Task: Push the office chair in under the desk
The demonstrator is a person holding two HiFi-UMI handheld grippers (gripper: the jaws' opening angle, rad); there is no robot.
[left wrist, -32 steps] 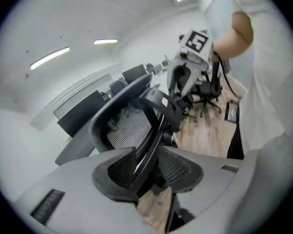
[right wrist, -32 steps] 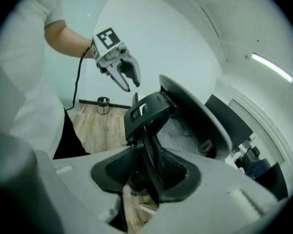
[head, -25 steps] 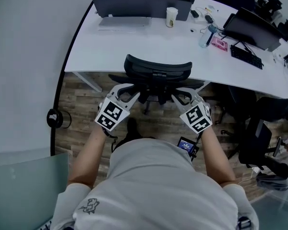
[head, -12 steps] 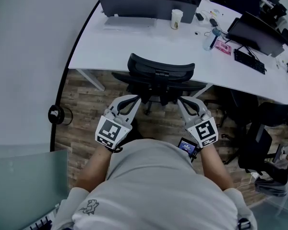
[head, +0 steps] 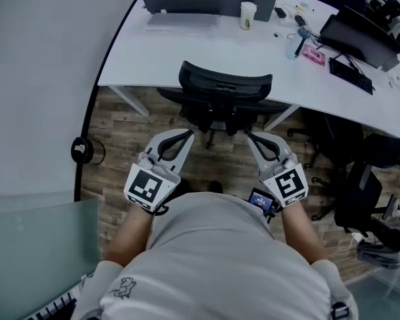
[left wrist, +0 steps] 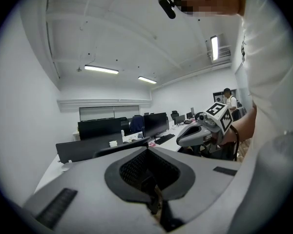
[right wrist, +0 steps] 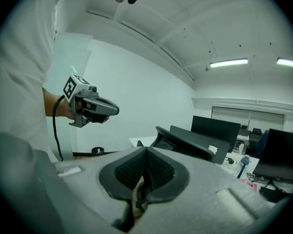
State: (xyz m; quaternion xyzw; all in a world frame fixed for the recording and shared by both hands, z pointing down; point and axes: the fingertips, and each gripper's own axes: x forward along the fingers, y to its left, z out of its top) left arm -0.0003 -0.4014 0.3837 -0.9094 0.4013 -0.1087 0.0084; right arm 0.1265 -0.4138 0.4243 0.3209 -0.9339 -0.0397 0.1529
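The black mesh-backed office chair sits tucked under the white curved desk, its backrest at the near edge. The left gripper and right gripper hover near it, jaws together, empty. Any final nudge should press both sides evenly, straight ahead.

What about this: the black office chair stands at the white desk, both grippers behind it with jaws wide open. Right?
No: the office chair stands at the white desk, but the left gripper and right gripper are shut and empty, as both gripper views show.
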